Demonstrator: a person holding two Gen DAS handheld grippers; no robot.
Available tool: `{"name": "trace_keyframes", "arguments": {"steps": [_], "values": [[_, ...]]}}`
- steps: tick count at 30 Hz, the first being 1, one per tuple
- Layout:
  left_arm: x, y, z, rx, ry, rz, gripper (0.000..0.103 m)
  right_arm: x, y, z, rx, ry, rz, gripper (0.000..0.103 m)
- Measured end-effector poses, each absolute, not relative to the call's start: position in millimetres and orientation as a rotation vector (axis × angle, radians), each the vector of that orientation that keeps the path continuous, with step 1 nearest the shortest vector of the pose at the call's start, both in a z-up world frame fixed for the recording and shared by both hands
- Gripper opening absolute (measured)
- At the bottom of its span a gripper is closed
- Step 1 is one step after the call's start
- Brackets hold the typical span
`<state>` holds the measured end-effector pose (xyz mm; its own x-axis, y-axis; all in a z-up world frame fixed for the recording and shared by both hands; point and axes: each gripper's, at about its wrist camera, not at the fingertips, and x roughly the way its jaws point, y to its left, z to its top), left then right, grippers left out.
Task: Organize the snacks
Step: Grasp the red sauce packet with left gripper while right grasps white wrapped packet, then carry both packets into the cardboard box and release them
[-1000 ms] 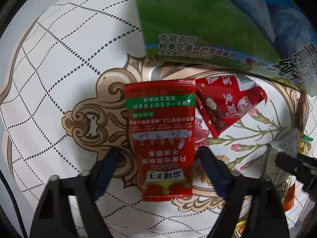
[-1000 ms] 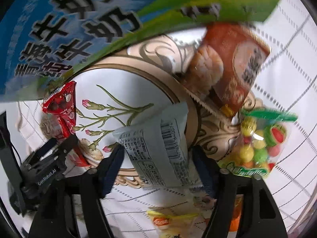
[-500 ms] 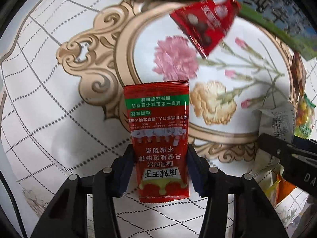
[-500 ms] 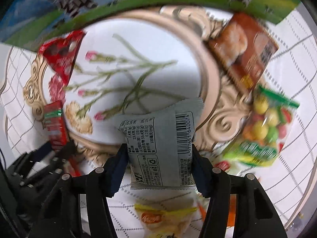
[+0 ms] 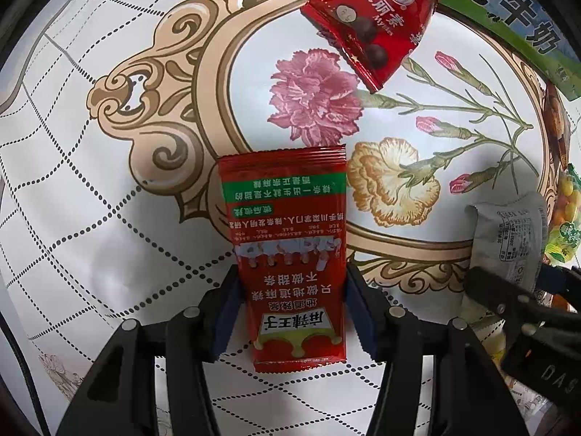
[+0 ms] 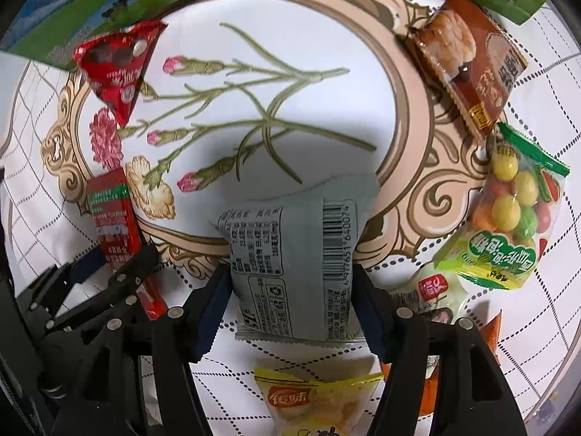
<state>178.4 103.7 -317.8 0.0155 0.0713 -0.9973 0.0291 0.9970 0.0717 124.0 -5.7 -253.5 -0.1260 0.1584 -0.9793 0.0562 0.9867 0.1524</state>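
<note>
We judge both packets light and crinkly: the left claw [image 5: 290,312] is easing apart astride the flat red foil sachet [image 5: 287,250], the right claw [image 6: 290,301] likewise astride the puffy grey plastic packet [image 6: 294,265], each taken at its lower sides.

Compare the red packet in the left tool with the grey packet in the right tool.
The red packet is narrow and long; the grey packet is wider and puffier. The red packet has a green band and white lettering; the grey packet shows a barcode and small black print. Both sit between tool pads, over the flowered cloth.

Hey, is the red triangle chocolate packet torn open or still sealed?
Looks sealed: the red triangle packet lies flat on the tablecloth with its edges unbroken in both views and nothing spilled beside it.
</note>
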Motion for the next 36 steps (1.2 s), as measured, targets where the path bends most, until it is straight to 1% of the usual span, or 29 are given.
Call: {"name": "trace_keyframes", "arguments": {"steps": [8,11,15,16,17,19,21,25,30,34,36], "values": [[171.4,101.5,-319.2,0.089,1.545,0.040,0.053,107.7,-0.8,-258.8,0.156,1.693,0.084,0.070],[172.0,101.2,-319.4,0.092,1.544,0.041,0.053,106.7,5.1,-250.6,0.157,1.698,0.076,0.070],[172.7,103.0,-319.5,0.083,1.541,0.042,0.053,115.6,0.7,-260.0,0.147,1.697,0.079,0.070],[171.8,102.7,-318.6,0.080,1.537,0.044,0.052,115.2,1.0,-261.0,0.144,1.694,0.078,0.069],[171.5,102.9,-318.0,0.082,1.532,0.044,0.047,114.7,0.5,-263.1,0.142,1.686,0.080,0.066],[169.1,101.4,-311.2,0.082,1.524,0.035,0.044,113.0,2.2,-262.3,0.130,1.667,0.085,0.059],[167.7,101.3,-301.3,0.053,1.519,0.015,0.043,111.1,1.3,-252.1,0.145,1.635,0.100,0.058],[169.9,96.8,-261.0,0.012,1.473,-0.049,0.042,107.7,-7.4,-217.0,0.215,1.577,0.139,0.058],[187.9,87.7,-189.3,-0.076,1.385,-0.154,0.042,112.3,-25.8,-153.7,0.294,1.481,0.197,0.058],[218.3,72.2,-122.0,-0.140,1.300,-0.266,0.043,131.3,-48.9,-93.7,0.351,1.378,0.229,0.058],[239.1,62.2,-97.2,-0.157,1.280,-0.318,0.043,147.1,-60.7,-69.7,0.376,1.337,0.235,0.058]]}}
